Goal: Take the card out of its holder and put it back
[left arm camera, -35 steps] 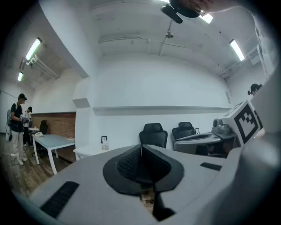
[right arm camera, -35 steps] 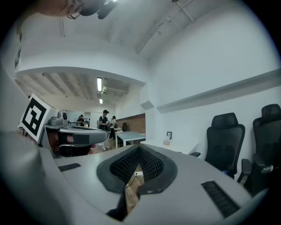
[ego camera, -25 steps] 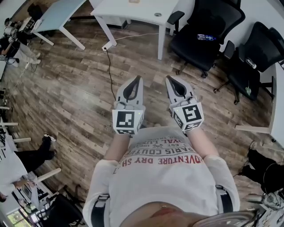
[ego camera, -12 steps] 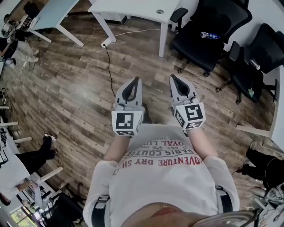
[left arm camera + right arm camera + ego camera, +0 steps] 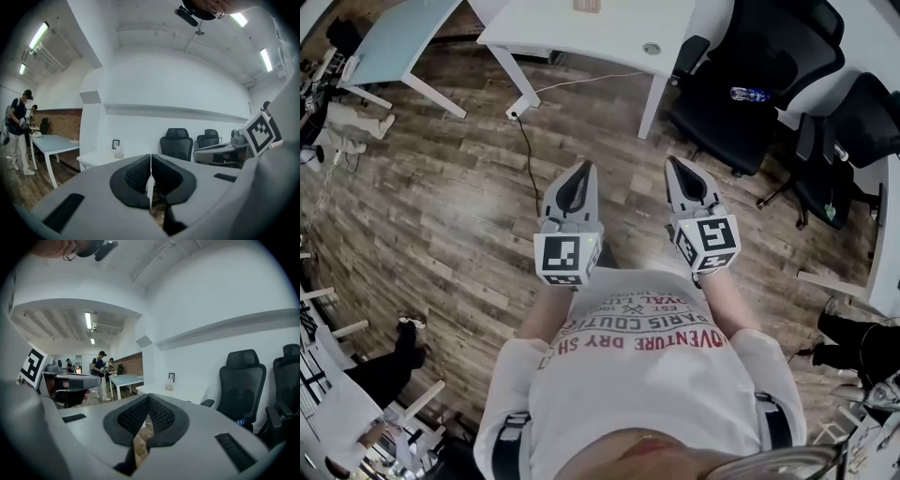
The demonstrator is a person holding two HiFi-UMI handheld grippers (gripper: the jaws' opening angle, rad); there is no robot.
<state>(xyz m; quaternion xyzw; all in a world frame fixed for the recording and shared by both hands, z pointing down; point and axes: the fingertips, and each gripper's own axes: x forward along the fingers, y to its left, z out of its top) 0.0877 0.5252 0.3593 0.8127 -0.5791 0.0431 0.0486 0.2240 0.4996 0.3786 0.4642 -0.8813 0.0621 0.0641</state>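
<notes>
Two grippers, two tables, two black office chairs and one bottle are in sight, and at least two other people (more may be further back, too small to count). The left gripper (image 5: 587, 169) and the right gripper (image 5: 673, 163) are held side by side at waist height over the wooden floor (image 5: 441, 216), noses toward 12 o'clock. In each gripper's own view the dark ribbed pads meet at the tips, so both pairs of jaws are pressed together with nothing gripped and nothing touched. The card holder (image 5: 118, 152) stands on the white table (image 5: 600, 33) at 12 o'clock, well apart from both grippers, beside a small dark frame (image 5: 115, 144). What it contains is too small to tell. A pale blue table (image 5: 394, 37) sits at 10 o'clock. The nearer chair (image 5: 727, 112) stands at 1 o'clock, just beside the white table's right end, with the bottle (image 5: 750, 94) on its seat. The second chair (image 5: 862, 127) is at 2 o'clock. A cable (image 5: 530, 159) runs across the floor between the grippers and the white table. A standing person (image 5: 18, 129) is near the blue table, with another just behind.
</notes>
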